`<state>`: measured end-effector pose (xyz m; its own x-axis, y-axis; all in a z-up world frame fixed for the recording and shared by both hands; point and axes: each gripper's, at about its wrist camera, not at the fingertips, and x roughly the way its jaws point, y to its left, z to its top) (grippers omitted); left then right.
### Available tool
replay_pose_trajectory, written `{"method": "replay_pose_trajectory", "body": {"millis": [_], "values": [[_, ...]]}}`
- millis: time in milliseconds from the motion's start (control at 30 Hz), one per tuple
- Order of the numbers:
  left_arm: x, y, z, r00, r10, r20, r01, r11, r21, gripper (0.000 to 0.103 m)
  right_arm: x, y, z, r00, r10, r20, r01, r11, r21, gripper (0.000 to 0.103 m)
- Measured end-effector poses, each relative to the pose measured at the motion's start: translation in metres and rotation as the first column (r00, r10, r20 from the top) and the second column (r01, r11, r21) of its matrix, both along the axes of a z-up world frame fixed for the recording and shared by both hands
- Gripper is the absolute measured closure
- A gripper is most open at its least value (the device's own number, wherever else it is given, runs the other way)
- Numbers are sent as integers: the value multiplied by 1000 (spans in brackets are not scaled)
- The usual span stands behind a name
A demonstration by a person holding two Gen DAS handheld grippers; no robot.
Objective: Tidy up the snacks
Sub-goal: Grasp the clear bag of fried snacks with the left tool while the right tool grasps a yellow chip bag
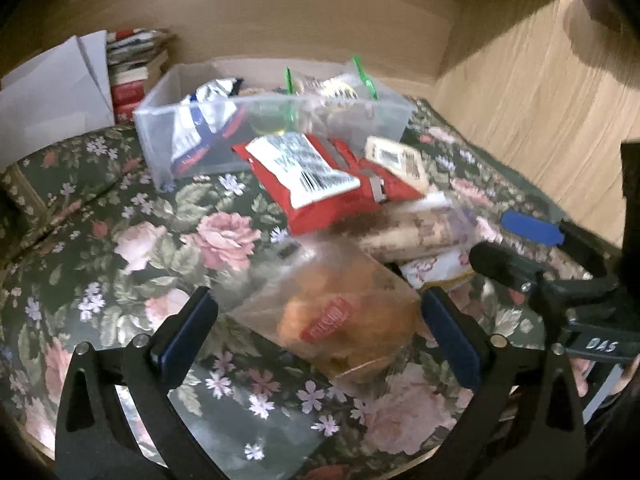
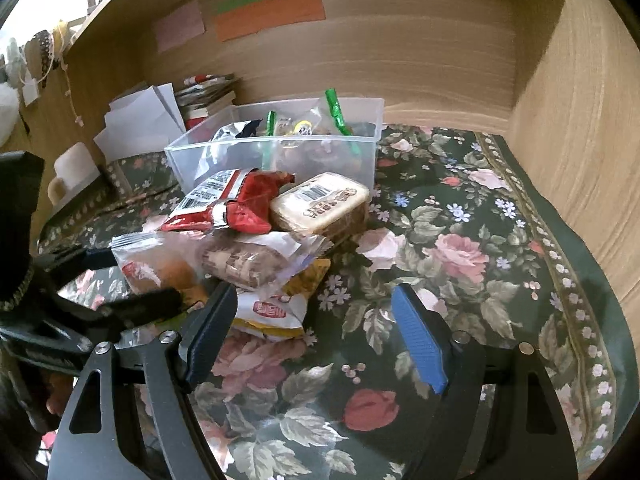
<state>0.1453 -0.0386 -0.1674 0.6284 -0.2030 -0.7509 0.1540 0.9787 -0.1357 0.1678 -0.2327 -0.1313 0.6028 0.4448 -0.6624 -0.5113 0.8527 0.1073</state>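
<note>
Left gripper [image 1: 320, 328] jaws spread wide, straddling a clear bag of orange-brown pastry [image 1: 336, 312] with a red label; pads look close to the bag's sides but not clamped, frame is motion-blurred so contact can't be confirmed. Bag lies on the floral tablecloth [image 1: 132, 240], nearest item of the snack pile. Just behind it, a clear-wrapped brown roll [image 1: 416, 232], then a red snack packet [image 1: 320, 176] with white barcode panel face up, its far end against the front wall of the clear plastic bin [image 1: 160, 136]. Beige rectangular pack [image 1: 396, 158] beside the red packet on the right. Bin already holds a blue-white foil bag [image 1: 204, 120] and clear bags with green zip strips [image 1: 360, 80]. Right gripper [image 2: 314, 344] also released, nothing between its fingers, hovering over bare cloth just right of the pile; its left finger sits near a yellow-white packet [image 2: 272, 312] at the pile's bottom. Right wrist view shows the same stack: red packet on top, beige pack touching it, roll below, bin behind. White paper [image 2: 140, 120] and stacked books [image 2: 208, 96] sit left of the bin against the wooden back panel [image 2: 400, 48]
</note>
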Motion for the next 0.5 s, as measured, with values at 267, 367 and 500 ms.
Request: {"method": "replay_pose_trajectory", "body": {"millis": [267, 367, 500], "values": [[2, 15, -9, 1000, 0, 9, 0, 1000, -13, 18, 7, 17, -9, 998, 36, -49, -36, 999, 10, 26], [1, 25, -8, 1000, 3, 18, -3, 1000, -30, 28, 11, 29, -16, 996, 57, -66, -57, 998, -7, 26], [2, 35, -8, 1000, -2, 21, 3, 999, -51, 42, 19, 36, -28, 992, 67, -110, -69, 997, -17, 29]]}}
